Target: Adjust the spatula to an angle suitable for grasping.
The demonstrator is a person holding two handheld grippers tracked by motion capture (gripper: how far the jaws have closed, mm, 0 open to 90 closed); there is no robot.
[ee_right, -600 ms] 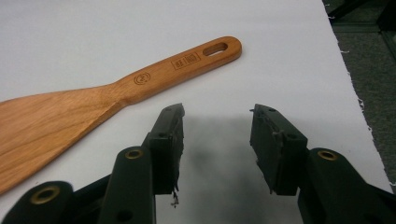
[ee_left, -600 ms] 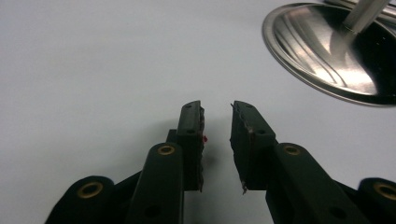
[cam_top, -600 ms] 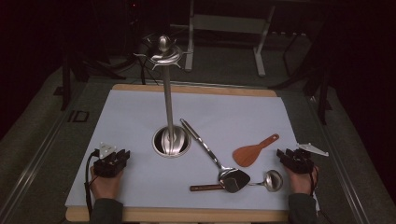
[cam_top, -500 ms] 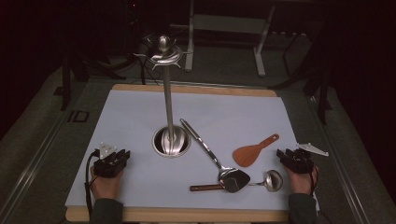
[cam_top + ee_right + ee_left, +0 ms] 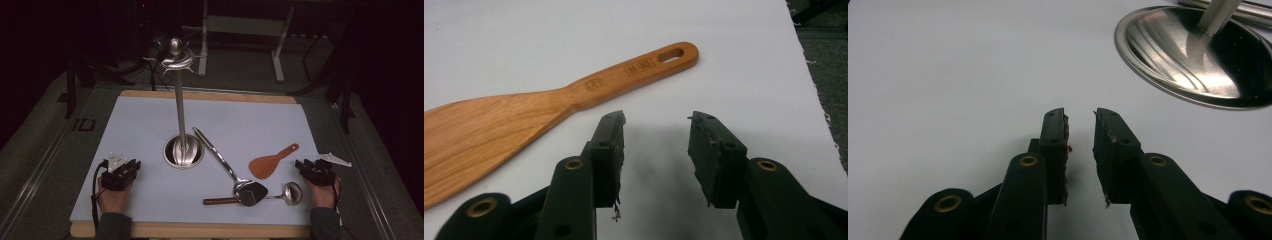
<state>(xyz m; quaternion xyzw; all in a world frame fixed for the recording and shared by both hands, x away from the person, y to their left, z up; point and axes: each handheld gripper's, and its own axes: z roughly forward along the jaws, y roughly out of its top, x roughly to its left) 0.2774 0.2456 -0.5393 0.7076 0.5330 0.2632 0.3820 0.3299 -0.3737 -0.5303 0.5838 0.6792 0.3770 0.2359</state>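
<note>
A wooden spatula [image 5: 271,162] lies flat on the white-covered counter [image 5: 140,120] at the lower right of the high view, just beside the right gripper [image 5: 311,167], whose fingers stand well apart and hold nothing. At lower left, the left gripper [image 5: 121,168] rests on the counter with its fingers parted by a narrow gap, also empty.

The spatula looks light, stiff and dry, unlikely to slip; its slim handle, angled toward the upper right, seems the natural place to pinch, since the broad blade lies flush with the sheet.

The right gripper view shows the stamped marks and hanging slot on the spatula's [image 5: 549,110] handle. The high view takes in the tall metal rack [image 5: 179,100] at centre, the metal turner [image 5: 227,167] and the small ladle [image 5: 290,192]. The left gripper view brings the rack's polished base [image 5: 1198,55] close at upper right.
</note>
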